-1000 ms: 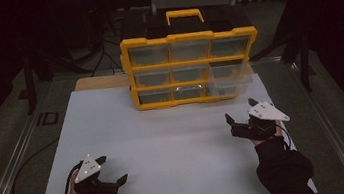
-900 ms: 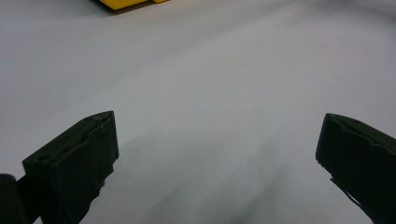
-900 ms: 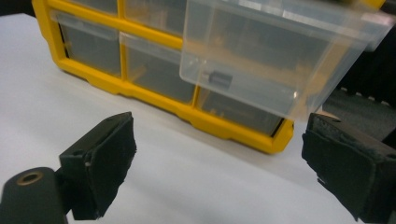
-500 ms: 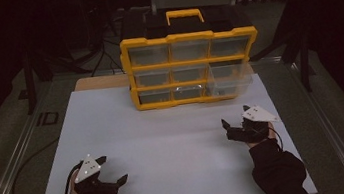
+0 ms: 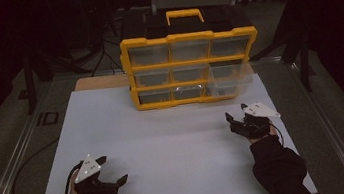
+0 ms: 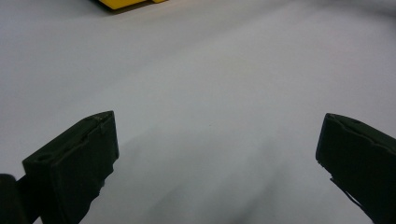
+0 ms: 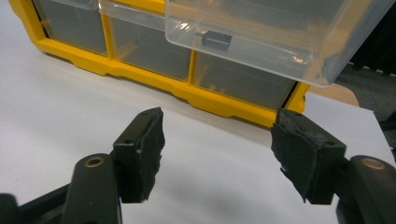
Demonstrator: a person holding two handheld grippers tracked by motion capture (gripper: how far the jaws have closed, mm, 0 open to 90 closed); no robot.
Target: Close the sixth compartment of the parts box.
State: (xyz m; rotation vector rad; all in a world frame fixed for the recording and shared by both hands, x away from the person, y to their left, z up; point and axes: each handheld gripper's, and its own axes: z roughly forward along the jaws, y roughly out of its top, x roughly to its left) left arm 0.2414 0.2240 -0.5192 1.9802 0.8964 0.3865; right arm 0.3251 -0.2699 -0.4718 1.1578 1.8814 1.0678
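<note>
The yellow drawer cabinet (image 5: 191,66) stands at the far middle of the white surface (image 5: 166,143), and one clear drawer (image 5: 230,76) at its right side is pulled out toward the person. The right gripper (image 5: 237,114) sits just in front of that drawer, near the right edge of the surface, pointing at it but apart from it. Its jaws have just been closing partway and stand open with nothing between them. In the right gripper view the drawer (image 7: 280,32) hangs above and beyond the right gripper (image 7: 217,140), and a small dark block (image 7: 215,40) lies inside it. The drawer is thin, see-through plastic with a raised front lip and rounded corners. The cabinet (image 7: 154,77) has a glossy, hard yellow frame that holds rows of boxy clear drawers, and a yellow-and-black handle on top. The gripper's pads (image 7: 142,149) are black, rough and frayed at the edges. The left gripper (image 5: 112,178) rests at the near left of the surface, well apart from the cabinet, with its jaws spread wide and empty. The surface is smooth, matte and flat.
</note>
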